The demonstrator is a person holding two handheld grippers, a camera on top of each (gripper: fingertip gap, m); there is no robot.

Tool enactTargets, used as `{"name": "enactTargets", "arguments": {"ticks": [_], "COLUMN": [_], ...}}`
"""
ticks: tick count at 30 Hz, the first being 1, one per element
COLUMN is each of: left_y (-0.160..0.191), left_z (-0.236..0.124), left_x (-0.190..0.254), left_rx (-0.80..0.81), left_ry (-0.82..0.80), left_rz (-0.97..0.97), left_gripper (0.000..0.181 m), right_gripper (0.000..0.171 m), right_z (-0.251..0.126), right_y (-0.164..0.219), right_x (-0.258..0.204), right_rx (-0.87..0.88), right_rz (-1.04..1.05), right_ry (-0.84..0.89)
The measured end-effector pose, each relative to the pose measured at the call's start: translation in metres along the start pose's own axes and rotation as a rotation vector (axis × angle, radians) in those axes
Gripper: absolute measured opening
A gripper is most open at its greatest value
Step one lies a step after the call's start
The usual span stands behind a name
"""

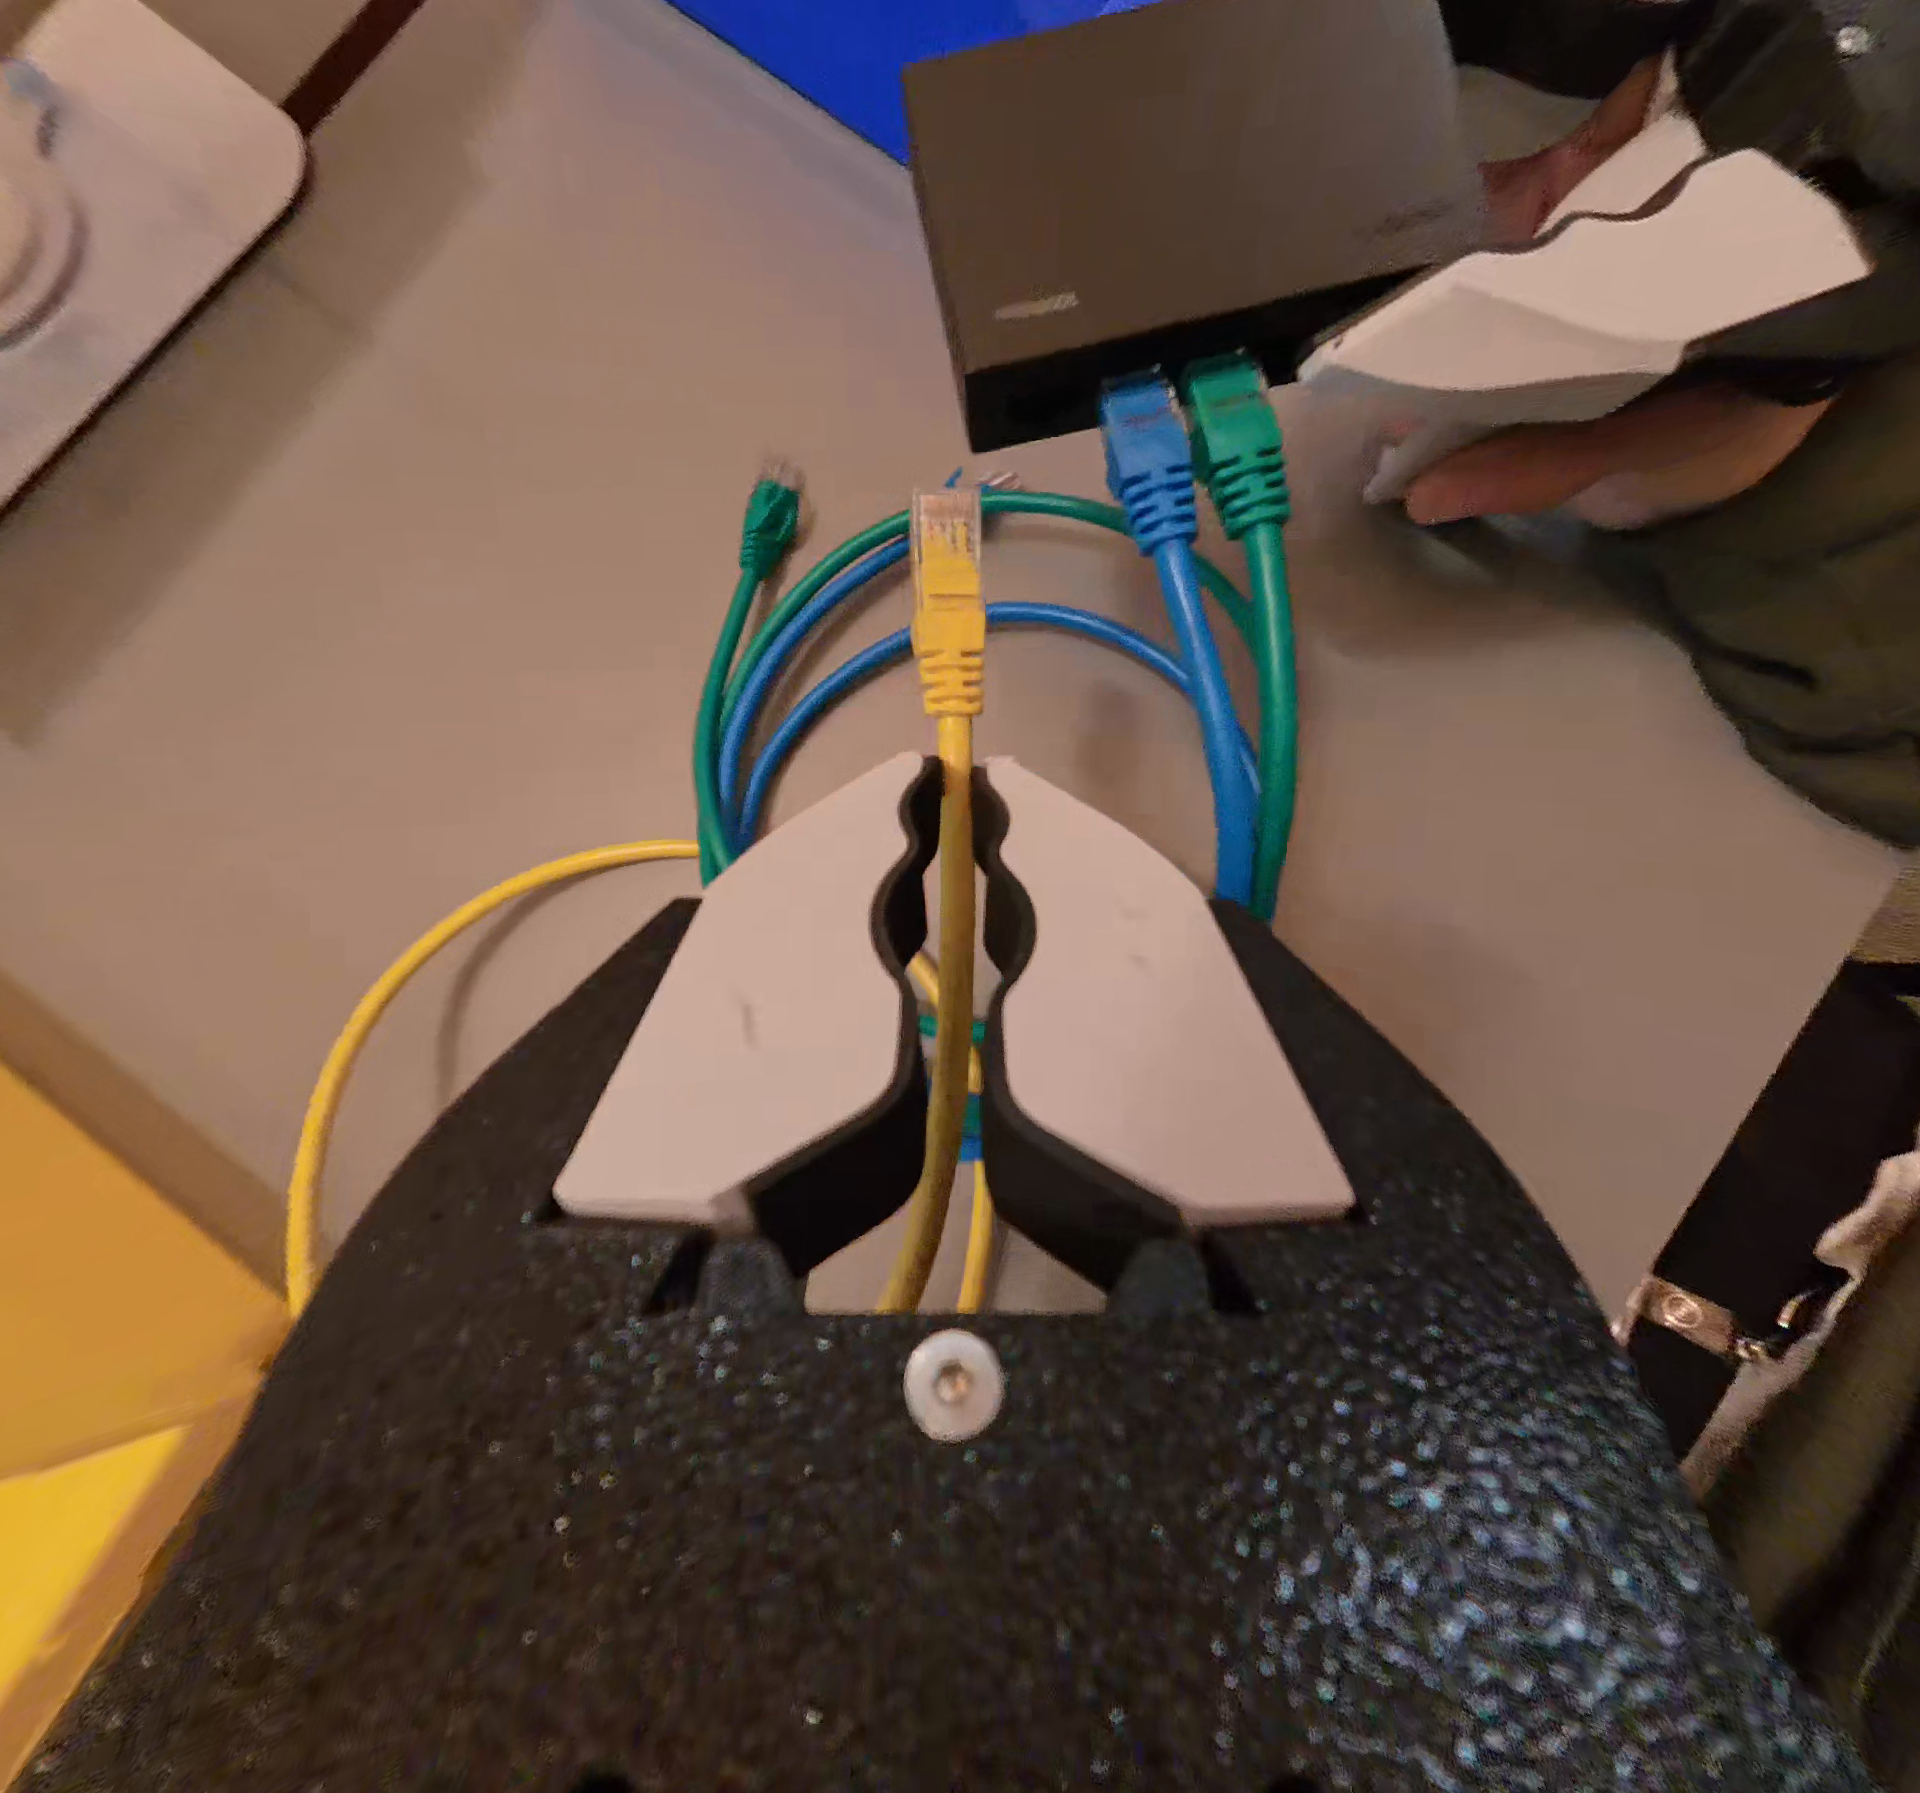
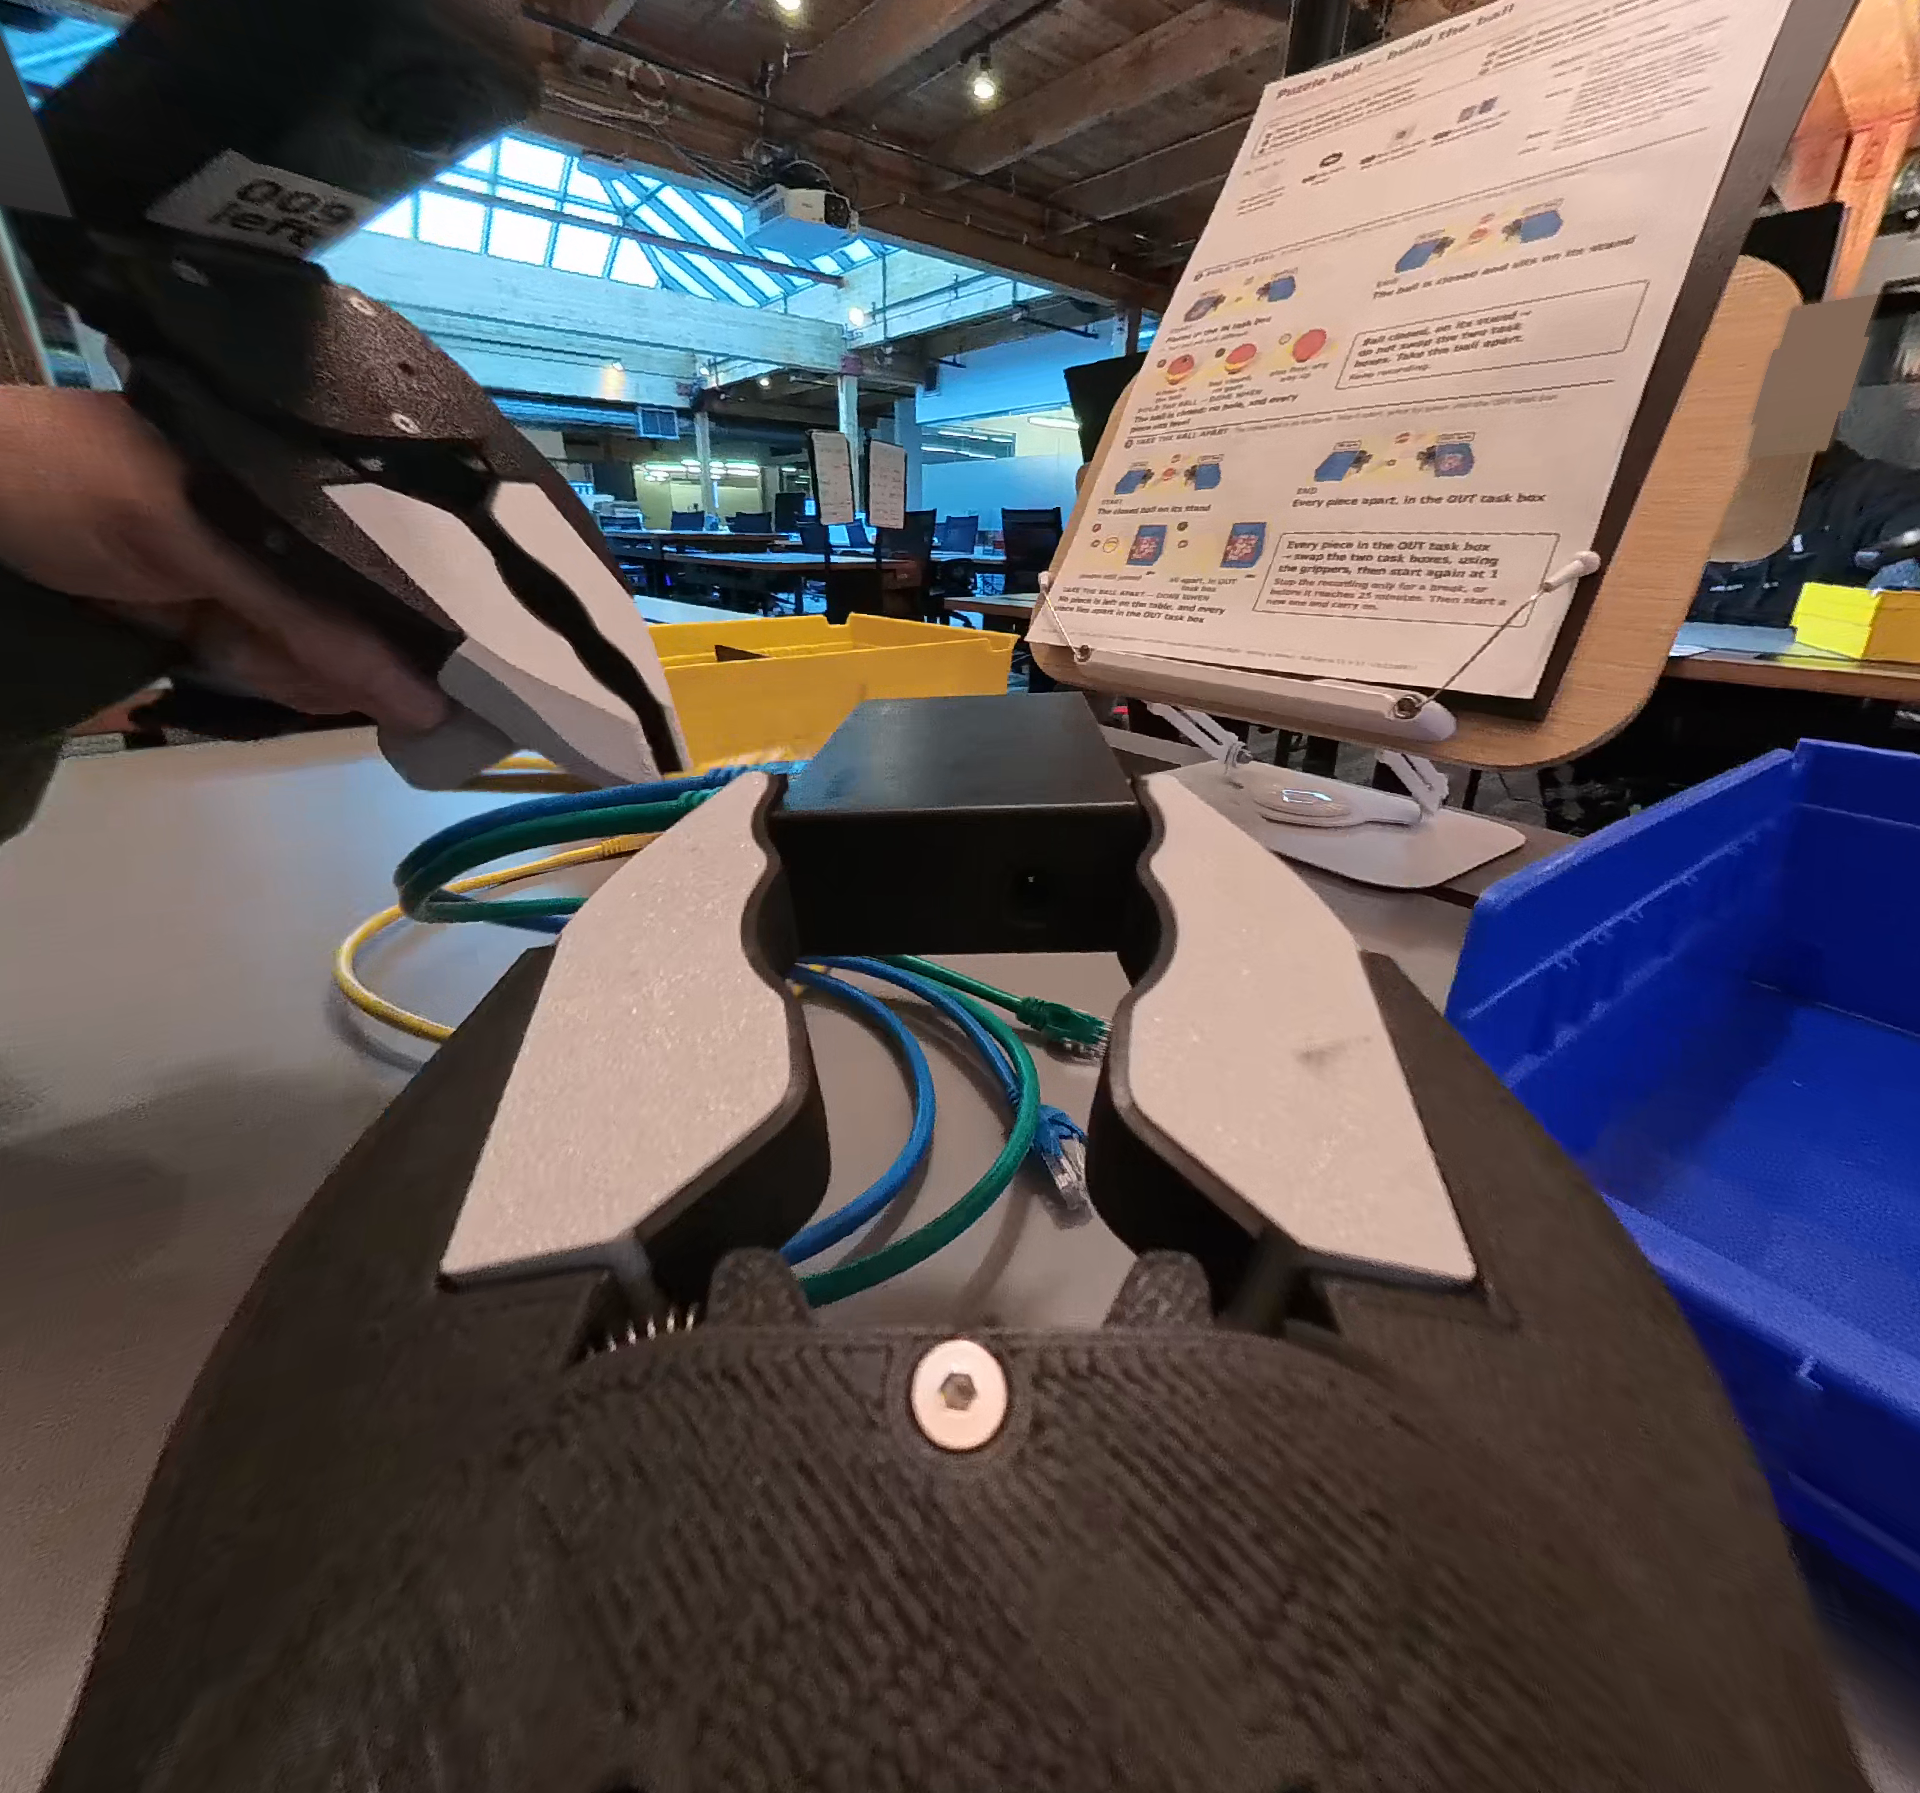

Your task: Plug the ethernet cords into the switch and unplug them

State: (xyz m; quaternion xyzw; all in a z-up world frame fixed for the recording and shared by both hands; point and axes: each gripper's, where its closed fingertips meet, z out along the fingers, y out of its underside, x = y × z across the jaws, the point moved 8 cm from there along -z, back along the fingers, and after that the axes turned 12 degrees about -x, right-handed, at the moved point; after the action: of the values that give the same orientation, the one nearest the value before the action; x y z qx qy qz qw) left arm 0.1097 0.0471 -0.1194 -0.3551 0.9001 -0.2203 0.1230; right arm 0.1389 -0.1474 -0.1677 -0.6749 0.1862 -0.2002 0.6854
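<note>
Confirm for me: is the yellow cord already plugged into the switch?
No. The yellow cord's plug hangs free, held by the left gripper, short of the switch.

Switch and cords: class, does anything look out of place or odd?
Nothing looks damaged. The switch is tilted off the table, held in the right gripper, and the loose blue and green ends lie tangled beneath.

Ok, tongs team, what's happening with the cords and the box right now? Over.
Left tongs shut on yellow cord, plug aimed at black box. Right tongs clamp the box. Blue plug and green plug already in. Nothing blocking.
</note>
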Motion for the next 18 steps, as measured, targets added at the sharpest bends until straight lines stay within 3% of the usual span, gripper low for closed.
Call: {"name": "enactTargets", "arguments": {"ticks": [1, 9, 18], "left_y": [-0.0006, -0.0038, -0.0059], "left_z": [0.0011, 0.0040, 0.0054], "left_x": [0.0009, 0.0077, 0.0095], "left_rx": [0.005, 0.031, 0.057], "left_ry": [0.018, 0.111, 0.100], "left_rz": [-0.001, -0.018, -0.080], "left_gripper": [0.005, 0.005, 0.005], "right_gripper": [0.062, 0.062, 0.062], "right_z": [0.0002, 0.0031, 0.0085], "right_y": [0.0000, 0.0004, 0.0009], "right_x": [0.0001, -0.0030, -0.0078], "right_rx": [-0.001, -0.018, -0.035], "right_rz": [0.000, -0.026, -0.053], "right_ry": [0.002, 0.002, 0.032]}}
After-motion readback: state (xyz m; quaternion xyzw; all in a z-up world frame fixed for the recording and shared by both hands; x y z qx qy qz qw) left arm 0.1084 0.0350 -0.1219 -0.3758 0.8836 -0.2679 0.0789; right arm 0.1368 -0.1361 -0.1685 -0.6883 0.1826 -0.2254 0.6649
